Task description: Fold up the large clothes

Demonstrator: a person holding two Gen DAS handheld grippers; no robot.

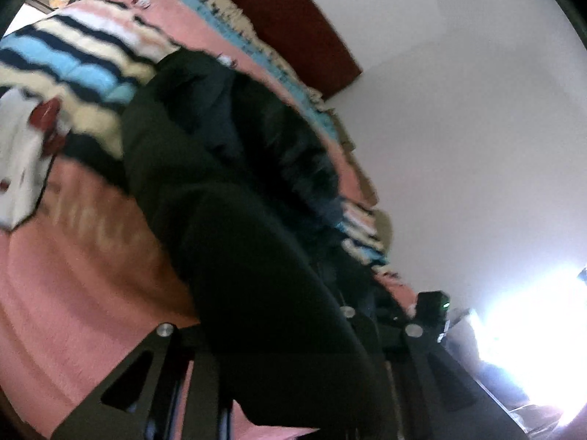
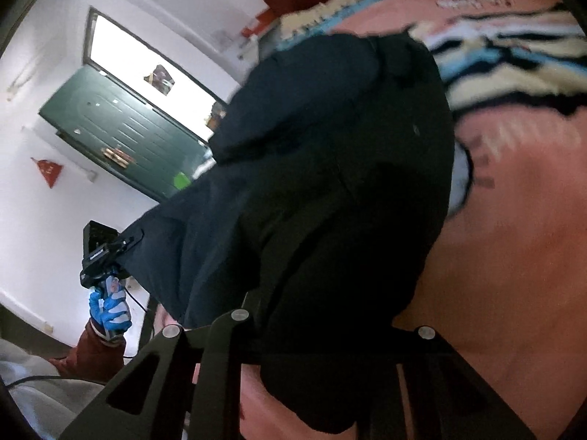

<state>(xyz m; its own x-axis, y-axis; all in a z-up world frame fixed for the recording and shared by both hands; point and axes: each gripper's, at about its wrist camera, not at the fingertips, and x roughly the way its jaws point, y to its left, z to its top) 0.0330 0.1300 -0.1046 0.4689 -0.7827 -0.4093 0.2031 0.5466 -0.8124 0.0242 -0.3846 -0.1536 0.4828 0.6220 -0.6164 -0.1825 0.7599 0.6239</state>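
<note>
A large black garment (image 1: pixel 227 190) hangs stretched between both grippers above a pink bed cover (image 1: pixel 73 275). My left gripper (image 1: pixel 290 359) is shut on one end of it; the cloth drapes over the fingers and hides the tips. My right gripper (image 2: pixel 304 348) is shut on the other end of the black garment (image 2: pixel 330 183), its tips also hidden by cloth. In the right wrist view the left gripper (image 2: pixel 106 253) shows at the left, held by a blue-gloved hand (image 2: pixel 110 310), at the garment's far corner.
A striped blue, cream and navy blanket (image 1: pixel 73 58) lies on the bed behind the garment, beside a white and red item (image 1: pixel 25 154). A dark red headboard (image 1: pixel 293 22) stands against the white wall. A green door (image 2: pixel 121 132) and a bright window (image 2: pixel 146 58) are at the left.
</note>
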